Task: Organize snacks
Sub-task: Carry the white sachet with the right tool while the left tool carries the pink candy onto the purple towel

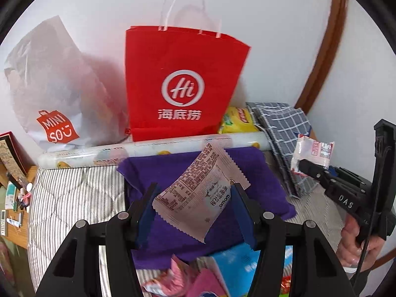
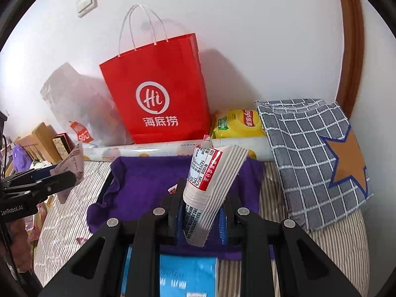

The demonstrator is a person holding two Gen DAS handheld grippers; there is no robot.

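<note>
My left gripper (image 1: 195, 198) is shut on a pale snack packet (image 1: 198, 193) with printed text, held above the purple cloth (image 1: 173, 237). My right gripper (image 2: 201, 210) is shut on a white and red snack packet (image 2: 210, 180) above the same purple cloth (image 2: 148, 185). Each gripper shows in the other's view: the right gripper (image 1: 300, 165) with its packet (image 1: 311, 152) at the right, the left gripper (image 2: 71, 175) with its packet (image 2: 71, 163) at the left. A red Hi paper bag (image 1: 183, 84) stands open against the wall behind the cloth.
A white Miniso bag (image 1: 52, 94) leans left of the red bag. A yellow chip bag (image 2: 235, 123), a patterned roll (image 1: 138, 149) and a grey checked pillow (image 2: 314, 158) lie by the wall. A blue box (image 2: 185, 274) and pink wrappers (image 1: 178, 277) sit near me on the striped bed.
</note>
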